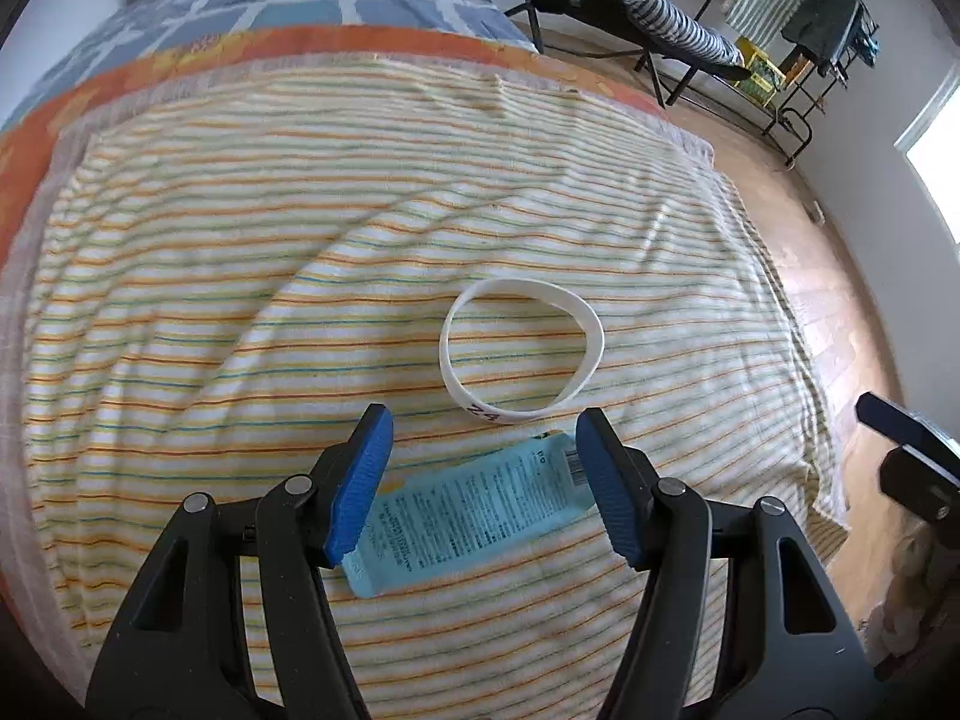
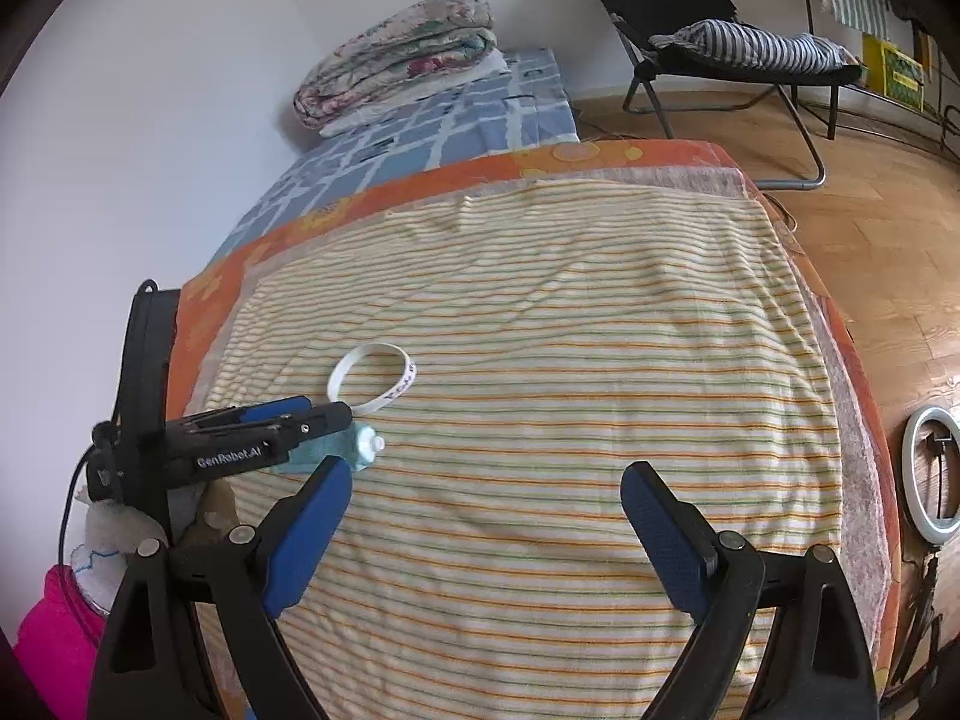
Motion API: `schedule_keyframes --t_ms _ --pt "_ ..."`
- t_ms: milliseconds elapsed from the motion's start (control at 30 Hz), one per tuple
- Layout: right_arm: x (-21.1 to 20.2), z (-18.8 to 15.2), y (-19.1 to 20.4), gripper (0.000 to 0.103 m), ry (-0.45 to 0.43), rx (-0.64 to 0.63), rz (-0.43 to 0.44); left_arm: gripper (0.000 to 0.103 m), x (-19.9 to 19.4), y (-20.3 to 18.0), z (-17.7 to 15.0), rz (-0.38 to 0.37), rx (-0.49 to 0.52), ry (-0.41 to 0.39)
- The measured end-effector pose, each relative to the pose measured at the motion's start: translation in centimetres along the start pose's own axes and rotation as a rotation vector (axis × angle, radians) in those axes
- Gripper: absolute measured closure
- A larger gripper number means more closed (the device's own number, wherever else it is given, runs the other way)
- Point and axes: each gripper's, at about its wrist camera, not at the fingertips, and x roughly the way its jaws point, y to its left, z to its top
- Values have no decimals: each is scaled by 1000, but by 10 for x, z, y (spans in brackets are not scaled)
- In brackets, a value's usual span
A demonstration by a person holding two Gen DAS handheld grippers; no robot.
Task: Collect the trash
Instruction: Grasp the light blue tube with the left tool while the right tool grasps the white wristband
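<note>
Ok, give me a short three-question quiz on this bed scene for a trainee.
1. True or false: the left gripper has already clamped the light blue tube.
2. Which lies farther from the left gripper: the tube or the white wristband?
3. What is between the right gripper pads? A) the tube B) the wristband C) only the striped blanket

Key: 1 false, its pads straddle the tube. 2 the wristband. 3 C.
</note>
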Motion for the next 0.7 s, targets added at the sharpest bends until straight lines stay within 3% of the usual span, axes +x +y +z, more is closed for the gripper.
schedule_keyframes --t_ms 133,233,533,700 --pt "7 0 2 11 12 -13 -14 51 -3 -6 -5 -26 51 30" --pt "13 3 3 12 22 -12 -9 51 -6 -17 -14 -21 103 49" --pt "41 19 0 21 57 100 80 55 2 -56 -39 153 324 63" --pt "62 26 13 30 76 104 109 62 -3 -46 -42 185 307 52"
